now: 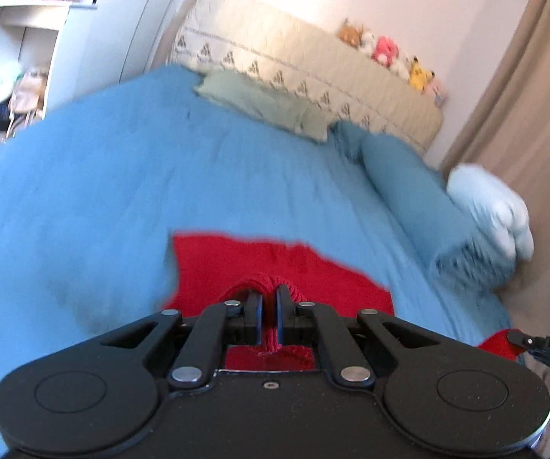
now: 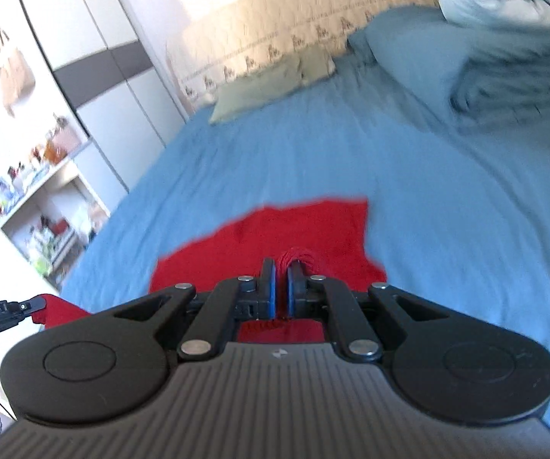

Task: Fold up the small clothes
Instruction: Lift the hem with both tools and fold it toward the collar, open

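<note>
Red knit [image 1: 275,264] is clamped at two points of its near edge: a bunched fold is pinched between the closed left tongs [image 1: 270,295], and a second bunched fold is pinched between the closed right tongs [image 2: 281,271]. In each wrist view the yarn is seen squeezed between the pads, so both grips are judged firm. Each pair of tongs is also visible from the other side: the right tongs at the lower right edge of the left view, the left tongs at the lower left edge of the right view, each with red fabric at its tip. The two grip points are kept apart, presumably so that the edge is held spread rather than bunched. Beyond the tongs the garment hangs down and forward toward the blue bed [image 1: 102,176]; whether its far edge touches the sheet cannot be told, since both views are blurred. A two-point hold of this kind is judged suitable for carrying the near edge over the far part to form a fold. Farther off, a green pillow [image 1: 259,103] lies near the headboard [image 1: 313,65], and folded bedding [image 2: 485,65] is stacked at the right.
</note>
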A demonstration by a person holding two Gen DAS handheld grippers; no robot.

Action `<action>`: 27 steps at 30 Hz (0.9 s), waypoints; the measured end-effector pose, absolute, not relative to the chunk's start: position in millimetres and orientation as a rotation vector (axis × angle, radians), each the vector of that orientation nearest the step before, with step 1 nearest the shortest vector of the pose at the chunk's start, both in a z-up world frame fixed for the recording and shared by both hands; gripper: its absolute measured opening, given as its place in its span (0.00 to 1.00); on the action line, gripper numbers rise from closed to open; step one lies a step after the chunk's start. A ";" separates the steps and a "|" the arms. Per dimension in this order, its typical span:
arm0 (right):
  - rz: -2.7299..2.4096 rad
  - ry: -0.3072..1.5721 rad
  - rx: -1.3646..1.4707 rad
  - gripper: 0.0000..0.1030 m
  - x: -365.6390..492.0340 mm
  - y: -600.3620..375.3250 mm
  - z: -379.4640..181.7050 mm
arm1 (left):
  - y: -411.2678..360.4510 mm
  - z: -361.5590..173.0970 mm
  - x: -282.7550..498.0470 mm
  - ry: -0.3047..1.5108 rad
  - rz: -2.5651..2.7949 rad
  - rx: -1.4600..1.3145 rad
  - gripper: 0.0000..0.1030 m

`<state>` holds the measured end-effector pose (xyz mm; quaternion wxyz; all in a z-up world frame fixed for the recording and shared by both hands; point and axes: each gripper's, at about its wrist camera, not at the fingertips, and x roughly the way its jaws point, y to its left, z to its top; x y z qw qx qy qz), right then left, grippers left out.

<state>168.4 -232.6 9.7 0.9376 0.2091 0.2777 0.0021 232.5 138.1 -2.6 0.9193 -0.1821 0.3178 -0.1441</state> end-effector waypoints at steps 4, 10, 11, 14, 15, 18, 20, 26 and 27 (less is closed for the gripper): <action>-0.044 0.556 0.478 0.20 253.5 -253.0 19.4 | 130.8 -5.3 307.4 0.645 -0.256 -0.404 0.06; -0.095 0.607 0.461 0.20 381.5 -265.4 -19.8 | 112.7 -67.5 418.4 0.733 -0.197 -0.413 0.06; -0.106 0.622 0.457 0.20 400.1 -266.7 -33.7 | 109.7 -80.8 431.8 0.752 -0.187 -0.407 0.06; -0.136 0.689 0.476 0.20 438.5 -275.3 -79.1 | 103.8 -125.6 462.1 0.814 -0.161 -0.420 0.06; -0.143 0.709 0.484 0.20 449.5 -278.3 -94.6 | 103.9 -137.3 467.9 0.829 -0.156 -0.423 0.06; -0.146 0.733 0.485 0.20 469.9 -283.4 -122.9 | 111.7 -157.9 480.3 0.848 -0.149 -0.437 0.06; -0.144 0.729 0.498 0.20 483.9 -290.4 -134.1 | 116.5 -167.2 490.1 0.849 -0.149 -0.466 0.06; -0.169 0.717 0.477 0.35 509.1 -295.0 -156.9 | 128.1 -178.3 523.6 0.823 -0.028 -0.535 0.46; -0.166 0.714 0.465 0.55 510.7 -293.9 -159.1 | 131.1 -177.1 522.1 0.809 -0.013 -0.536 0.64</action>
